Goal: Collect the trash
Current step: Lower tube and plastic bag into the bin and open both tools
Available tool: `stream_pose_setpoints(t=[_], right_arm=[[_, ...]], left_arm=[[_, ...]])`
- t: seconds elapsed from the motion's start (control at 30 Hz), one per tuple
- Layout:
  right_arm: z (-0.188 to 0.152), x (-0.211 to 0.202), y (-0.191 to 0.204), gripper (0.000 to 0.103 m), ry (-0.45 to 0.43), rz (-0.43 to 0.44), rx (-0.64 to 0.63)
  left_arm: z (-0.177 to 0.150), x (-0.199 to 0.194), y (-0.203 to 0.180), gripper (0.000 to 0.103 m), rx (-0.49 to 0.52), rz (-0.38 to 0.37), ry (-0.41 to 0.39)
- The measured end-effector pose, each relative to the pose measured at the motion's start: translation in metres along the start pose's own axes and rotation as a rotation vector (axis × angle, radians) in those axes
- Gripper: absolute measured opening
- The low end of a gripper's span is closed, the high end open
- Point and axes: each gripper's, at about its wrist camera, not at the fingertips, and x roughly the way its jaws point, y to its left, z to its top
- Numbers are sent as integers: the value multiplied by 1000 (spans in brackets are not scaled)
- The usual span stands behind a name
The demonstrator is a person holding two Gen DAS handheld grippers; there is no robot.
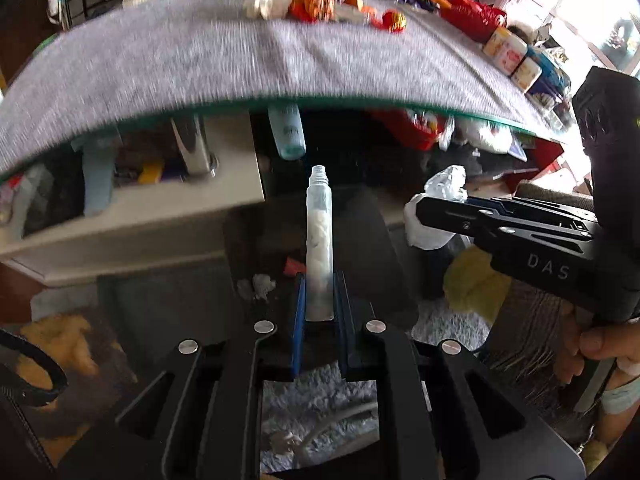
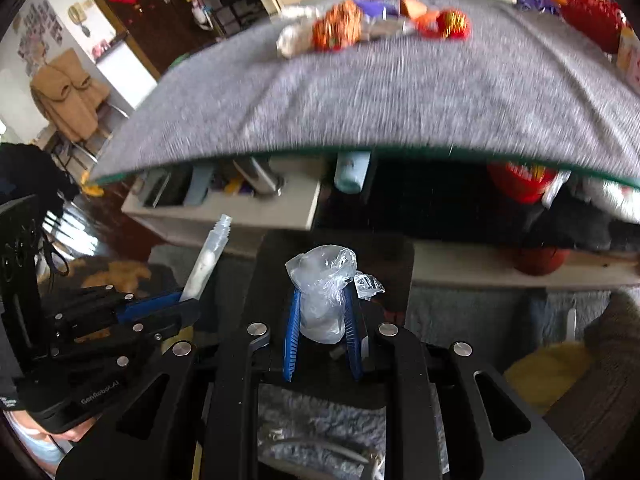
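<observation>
My left gripper (image 1: 319,280) is shut on a clear plastic tube (image 1: 319,236) with a threaded open top and white stuff inside; the tube stands upright between the blue pads. My right gripper (image 2: 323,300) is shut on a crumpled clear plastic bag (image 2: 324,280). Both hang below the near edge of the grey-covered table (image 1: 200,64), over a dark bin (image 1: 360,248) on the floor. In the left wrist view the right gripper (image 1: 424,210) comes in from the right with the plastic bag (image 1: 444,184). In the right wrist view the left gripper (image 2: 188,304) holds the tube (image 2: 208,256) at the left. More wrappers (image 1: 312,2) lie at the table's far edge.
Red packets and small jars (image 1: 508,54) line the table's right side. Under the table a cream shelf (image 1: 160,200) holds bottles and clutter. A grey shaggy rug (image 1: 316,408) lies below, with yellow fluffy things (image 1: 472,284) at both sides. A hand (image 1: 600,352) grips the right tool.
</observation>
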Motion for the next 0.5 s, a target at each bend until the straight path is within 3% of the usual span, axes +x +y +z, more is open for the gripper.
stream_pose_setpoints(t=[0.2, 0.5], right_arm=[[-11, 19, -2, 21, 52, -4, 10], [-8, 25, -5, 27, 62, -3, 19]], left_arm=[[-12, 18, 1, 12, 0, -16, 47], [-9, 24, 5, 12, -17, -15, 72]])
